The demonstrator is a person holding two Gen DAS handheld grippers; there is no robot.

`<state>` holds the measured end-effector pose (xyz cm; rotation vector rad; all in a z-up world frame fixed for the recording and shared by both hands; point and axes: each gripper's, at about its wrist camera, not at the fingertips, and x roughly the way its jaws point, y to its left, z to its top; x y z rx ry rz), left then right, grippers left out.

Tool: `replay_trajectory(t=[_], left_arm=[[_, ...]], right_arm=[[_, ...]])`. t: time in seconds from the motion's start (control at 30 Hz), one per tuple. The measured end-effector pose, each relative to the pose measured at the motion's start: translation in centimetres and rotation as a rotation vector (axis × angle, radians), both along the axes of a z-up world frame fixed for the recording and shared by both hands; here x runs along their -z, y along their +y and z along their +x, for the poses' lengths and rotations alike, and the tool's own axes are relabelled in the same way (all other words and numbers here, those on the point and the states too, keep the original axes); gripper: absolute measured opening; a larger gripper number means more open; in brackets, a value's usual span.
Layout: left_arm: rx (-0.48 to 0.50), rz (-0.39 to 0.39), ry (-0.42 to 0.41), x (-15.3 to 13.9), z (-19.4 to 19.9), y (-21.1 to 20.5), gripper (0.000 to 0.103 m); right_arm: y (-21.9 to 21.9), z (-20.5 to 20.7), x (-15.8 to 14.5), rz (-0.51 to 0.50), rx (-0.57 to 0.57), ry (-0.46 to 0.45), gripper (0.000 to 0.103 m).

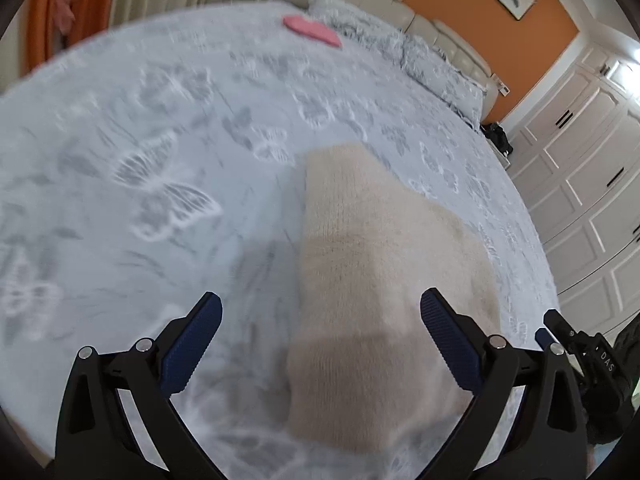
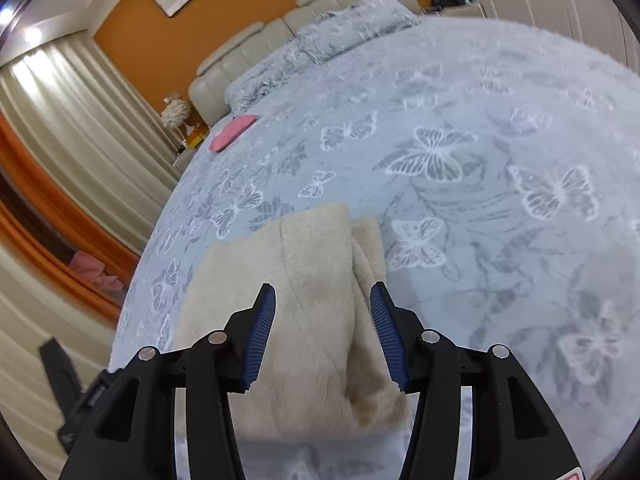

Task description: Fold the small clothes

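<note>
Cream knit garment (image 1: 380,280) lies folded on the bed (image 1: 160,160), lower centre-right of the left wrist frame and lower centre of the right wrist frame (image 2: 304,320), a narrower layer on top with a fold ridge along its right side. Left gripper (image 1: 320,312) spread wide above the near end of the garment, holding nothing. Right gripper (image 2: 322,308) partly open, fingers either side of the top layer, not clamped. Pink folded item (image 1: 312,30) far off near the pillows (image 1: 400,52), upper centre. Butterfly-print cover, cream headboard (image 2: 256,48), orange wall (image 2: 152,40), white wardrobe (image 1: 580,160) at right, curtains (image 2: 80,120) at left
</note>
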<state>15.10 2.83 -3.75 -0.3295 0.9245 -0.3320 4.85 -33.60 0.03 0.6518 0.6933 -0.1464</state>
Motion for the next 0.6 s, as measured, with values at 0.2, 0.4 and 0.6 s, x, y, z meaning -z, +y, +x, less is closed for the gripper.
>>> replay_trajectory(t=[0.2,0.4,0.6], left_arm=[[-0.024,0.123,-0.137,-3.9,-5.2,0.6,0.097],[0.029,0.136,-0.189,-5.3,-6.8,1.2,0.098],[0.063,-0.197,0.264,2.2,1.4,-1.4,0.098]], right_arm=[[3.2,-2.3,-2.2,-0.137,-0.028,-0.005,0.061],[3.0,-1.7,-0.9,-0.055,-0.098,0.085,0.072],[-0.7,4.3,5.7,0.128,-0.068,0.319,0.08]])
